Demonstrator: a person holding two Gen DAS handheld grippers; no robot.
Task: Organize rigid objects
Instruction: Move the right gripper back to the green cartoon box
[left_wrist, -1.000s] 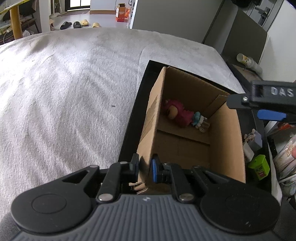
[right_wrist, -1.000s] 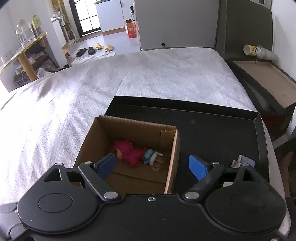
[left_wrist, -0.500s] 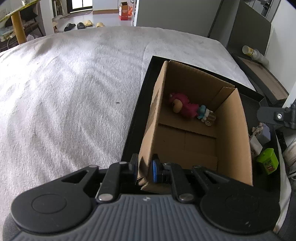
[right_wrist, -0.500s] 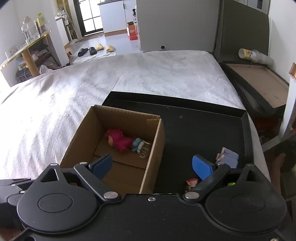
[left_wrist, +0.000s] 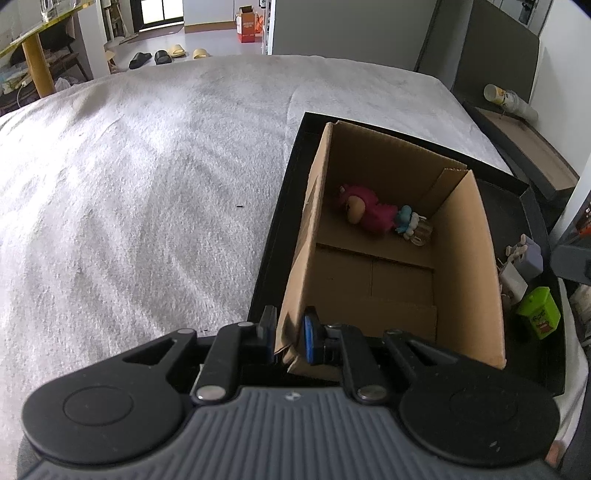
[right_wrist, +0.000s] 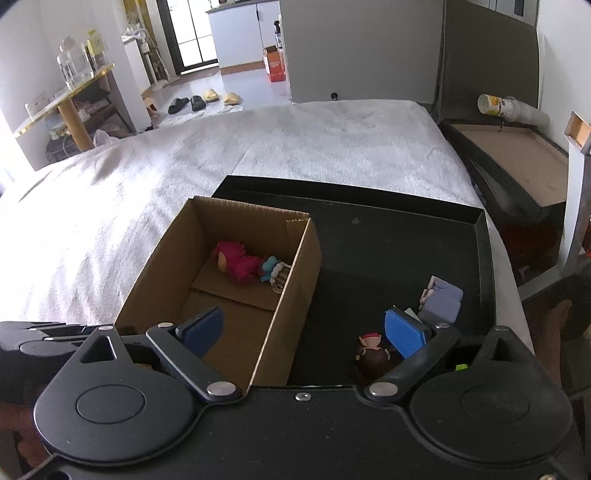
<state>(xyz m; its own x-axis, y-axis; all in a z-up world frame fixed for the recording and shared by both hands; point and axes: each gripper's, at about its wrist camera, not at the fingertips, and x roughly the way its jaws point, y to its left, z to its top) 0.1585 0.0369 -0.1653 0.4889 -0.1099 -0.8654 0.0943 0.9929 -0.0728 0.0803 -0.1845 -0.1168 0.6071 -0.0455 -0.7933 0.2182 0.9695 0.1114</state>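
Two views: both show one bed, one tray and one box.
Bed (left_wrist: 147, 184): wide, covered in white textured fabric, carrying everything else.
Black tray (right_wrist: 399, 236): shallow, lying on the near right part of the bed.
Cardboard box (left_wrist: 472, 266): open-topped, standing in the left half of the tray, its left wall along the tray's left rim.
Pink figurine (right_wrist: 238, 260): lying on its side on the box floor toward the far wall, with a small blue-and-cream figurine (right_wrist: 273, 269) touching its right end.
Loose toys: on the tray's right side, near the right rim, sit a lavender block figure (right_wrist: 441, 299), a dark-haired doll (right_wrist: 371, 354) and a green boxy toy (left_wrist: 538, 312).
Left hand-held gripper (left_wrist: 289, 334): pressed together on the near left corner of the cardboard box, one pad outside the wall and one inside.
Right hand-held gripper (right_wrist: 303, 328): fingers wide apart and holding nothing, hovering at the near edge of the tray, its left pad over the box interior, its right pad just beside the dark-haired doll.
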